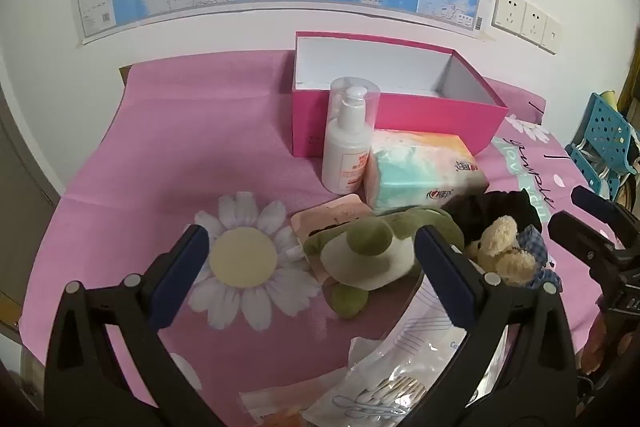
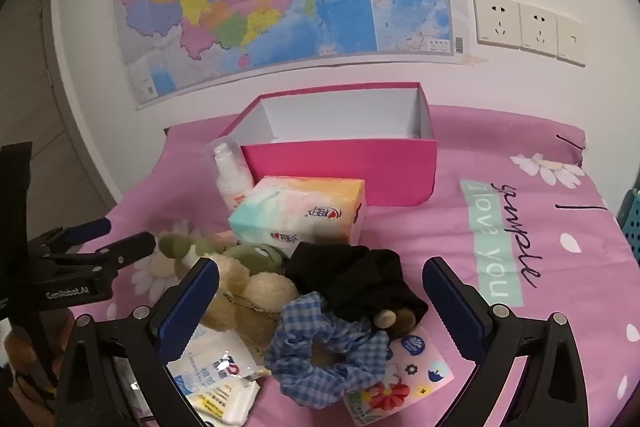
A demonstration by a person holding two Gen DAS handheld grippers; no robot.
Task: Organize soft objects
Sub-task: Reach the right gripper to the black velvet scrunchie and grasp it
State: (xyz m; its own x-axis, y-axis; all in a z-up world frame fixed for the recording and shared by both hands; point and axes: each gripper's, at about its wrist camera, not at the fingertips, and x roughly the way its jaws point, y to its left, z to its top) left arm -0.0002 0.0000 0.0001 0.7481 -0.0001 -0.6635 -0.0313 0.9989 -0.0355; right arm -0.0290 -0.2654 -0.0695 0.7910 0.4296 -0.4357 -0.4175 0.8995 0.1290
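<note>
Approach step: both claws held wide, nothing gripped. Left gripper (image 1: pixel 312 259) is aimed at green plush (image 1: pixel 360 251), right gripper (image 2: pixel 320 291) at blue gingham scrunchie (image 2: pixel 320 351); closing, then transfer to pink box (image 2: pixel 340 167), is called for.

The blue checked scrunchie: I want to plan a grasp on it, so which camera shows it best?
The right wrist view. There the blue checked scrunchie lies whole and close between the open right gripper fingers, partly under the black scrunchie. The left wrist view shows only a sliver behind the tan teddy.
</note>
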